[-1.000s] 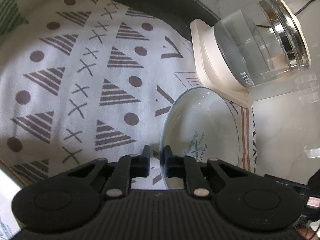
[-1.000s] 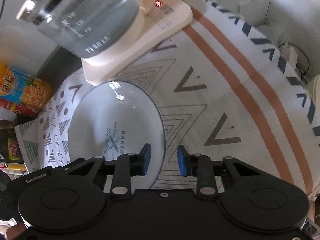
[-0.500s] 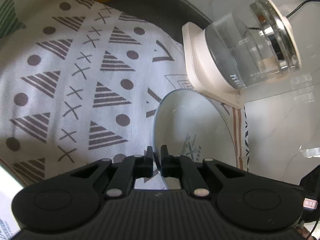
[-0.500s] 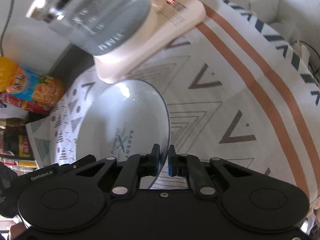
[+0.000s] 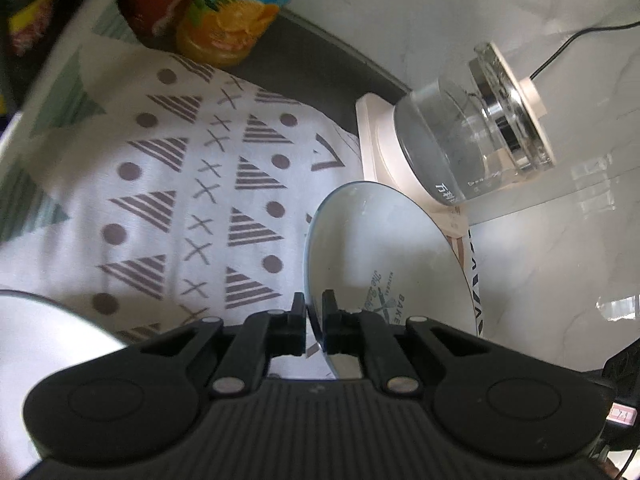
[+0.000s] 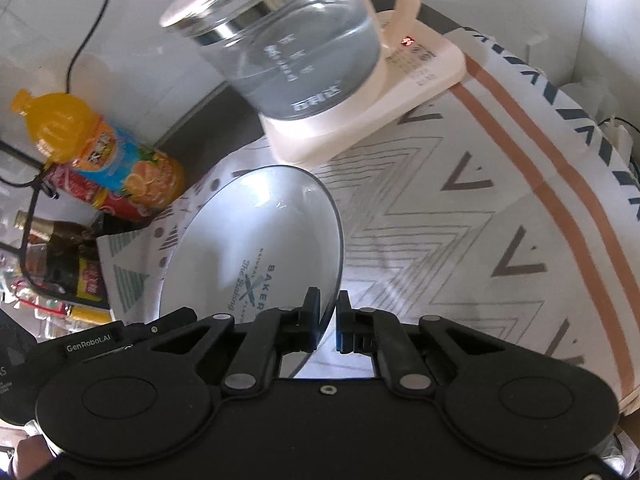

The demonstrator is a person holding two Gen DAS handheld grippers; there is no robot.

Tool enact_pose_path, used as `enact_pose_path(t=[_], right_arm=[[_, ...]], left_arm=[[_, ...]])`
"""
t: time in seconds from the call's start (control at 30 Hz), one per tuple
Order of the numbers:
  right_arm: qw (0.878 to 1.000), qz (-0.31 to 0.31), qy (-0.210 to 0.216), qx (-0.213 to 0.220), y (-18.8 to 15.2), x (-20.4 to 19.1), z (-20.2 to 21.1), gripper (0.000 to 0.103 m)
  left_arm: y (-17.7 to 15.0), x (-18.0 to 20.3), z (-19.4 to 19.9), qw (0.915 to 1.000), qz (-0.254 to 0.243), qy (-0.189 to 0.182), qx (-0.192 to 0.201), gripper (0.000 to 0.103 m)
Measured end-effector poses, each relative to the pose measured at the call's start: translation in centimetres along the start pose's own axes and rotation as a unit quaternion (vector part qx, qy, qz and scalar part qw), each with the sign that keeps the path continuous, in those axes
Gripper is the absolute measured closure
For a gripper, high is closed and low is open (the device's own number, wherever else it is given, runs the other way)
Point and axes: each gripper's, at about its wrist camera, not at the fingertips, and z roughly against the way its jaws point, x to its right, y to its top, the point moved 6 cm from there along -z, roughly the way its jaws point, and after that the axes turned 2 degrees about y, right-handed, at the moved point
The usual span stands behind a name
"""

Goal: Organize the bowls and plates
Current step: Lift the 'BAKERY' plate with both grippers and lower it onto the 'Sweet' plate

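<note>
Fingers of the left gripper (image 5: 314,322) are pinching the near rim of the white plate (image 5: 384,256), one finger on each face of the edge. From the other side, the right gripper (image 6: 329,322) is clamping the opposite rim of the same plate (image 6: 256,256), its fingers drawn close with the thin edge between them. Held by both, the plate is tilting rather than lying flat, and its printed bakery logo is showing on the inner face in both wrist views. Whether any part of it is touching the cloth below, I cannot tell.

Under and beyond it, a white patterned cloth (image 5: 168,200) with triangles, dots and crosses is covering the surface on the left gripper's side, while a cloth with chevrons and orange stripes (image 6: 500,216) is spreading out on the right gripper's side. Just past the plate, a glass kettle (image 6: 288,52) is sitting on its cream base (image 6: 400,92), where a small red light is glowing. Farther off, an orange juice bottle (image 6: 100,148) is lying beside a red packet, with other bottles behind
</note>
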Motion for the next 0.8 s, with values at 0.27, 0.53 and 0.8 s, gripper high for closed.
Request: enact_pose_path(t=[0.27, 0.53, 0.8], right_arm=[[1.000, 0.020, 0.016, 0.003, -2.5, -3.4, 0.3, 0.095], [0.999, 0.038, 0.031, -0.002, -5.3, -6.4, -0.2, 0.095], [0.997, 0.067, 0.040, -0.010, -8.4, -9.3, -1.1, 0.095]], left_arm=[[-0.8, -3.0, 3.6, 0.9998, 0.007, 0.006, 0.016, 0.099], [-2.0, -6.4, 6.7, 0.9994, 0.017, 0.015, 0.026, 0.099], [-3.1, -10.0, 9.4, 0.9987, 0.030, 0.025, 0.033, 0.099]])
